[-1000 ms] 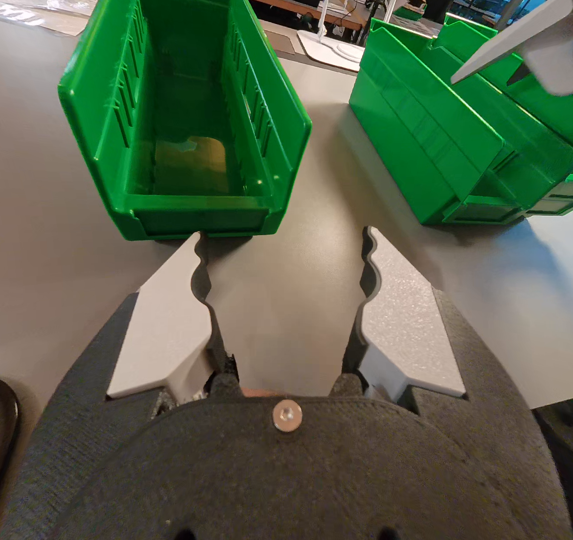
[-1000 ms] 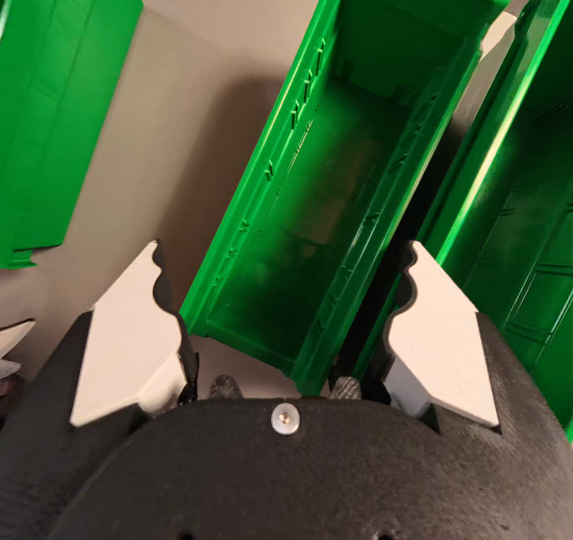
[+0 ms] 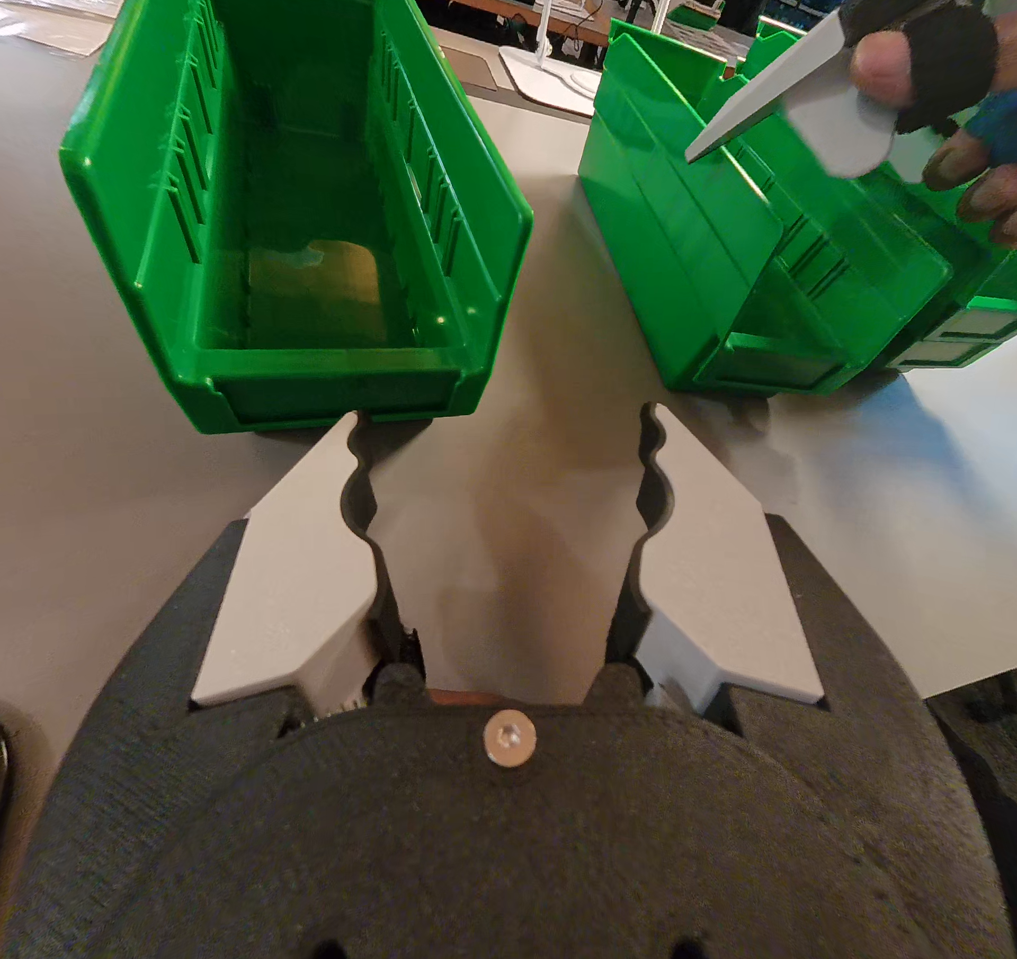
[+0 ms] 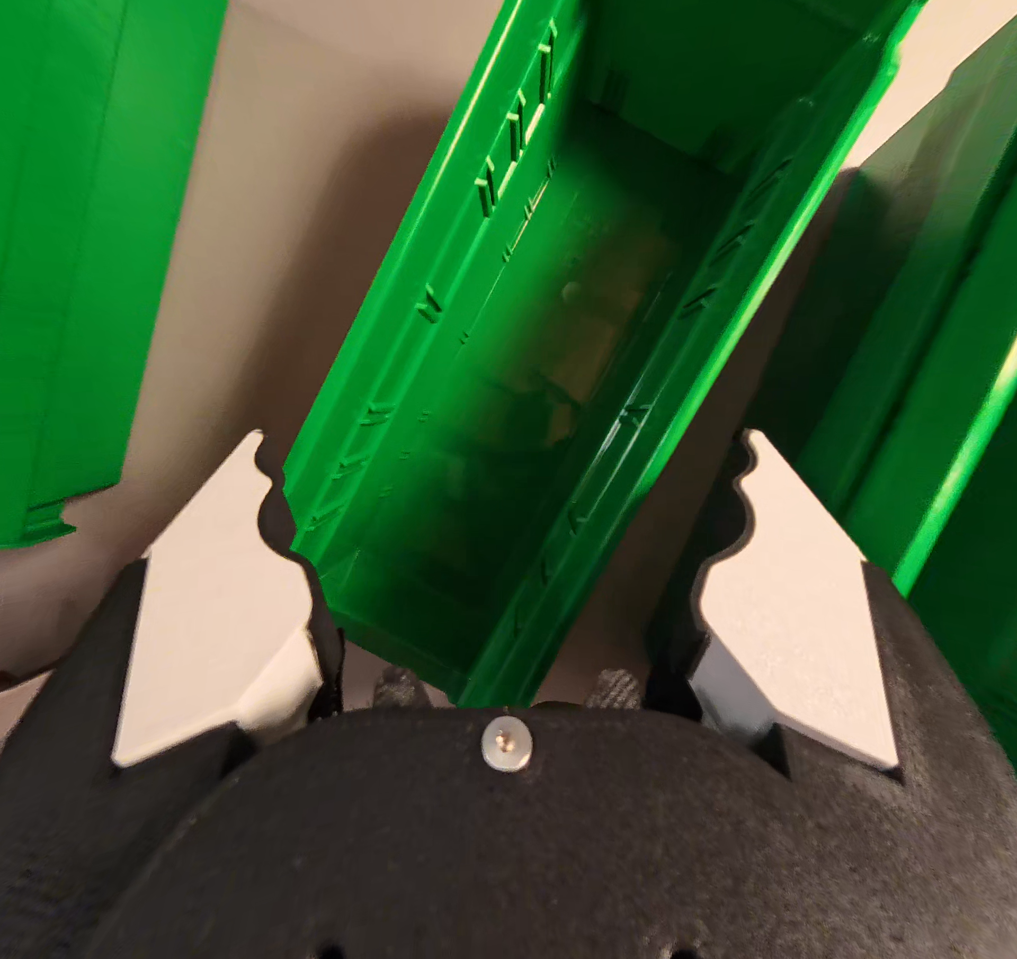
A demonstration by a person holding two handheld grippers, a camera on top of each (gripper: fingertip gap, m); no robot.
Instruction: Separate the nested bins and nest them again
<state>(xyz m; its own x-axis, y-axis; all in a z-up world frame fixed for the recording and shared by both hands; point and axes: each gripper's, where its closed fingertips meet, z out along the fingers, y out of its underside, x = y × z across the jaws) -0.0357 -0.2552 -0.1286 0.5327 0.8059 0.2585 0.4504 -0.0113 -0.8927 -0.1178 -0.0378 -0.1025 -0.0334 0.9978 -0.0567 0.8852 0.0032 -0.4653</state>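
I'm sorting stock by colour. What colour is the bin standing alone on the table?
Bright green bin, plain with no pattern; the left wrist view shows it best.

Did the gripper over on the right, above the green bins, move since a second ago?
Yes. In the left wrist view the right gripper has come lower and nearer, its grey tip over the bins; the hand shows too.

A grey table (image 3: 550, 250) carries green bins: one open bin (image 3: 286, 206) stands alone toward the left, and a cluster of bins (image 3: 715, 250) sits well apart near the right edge. A white lamp base (image 3: 550, 80) rests toward the far edge.
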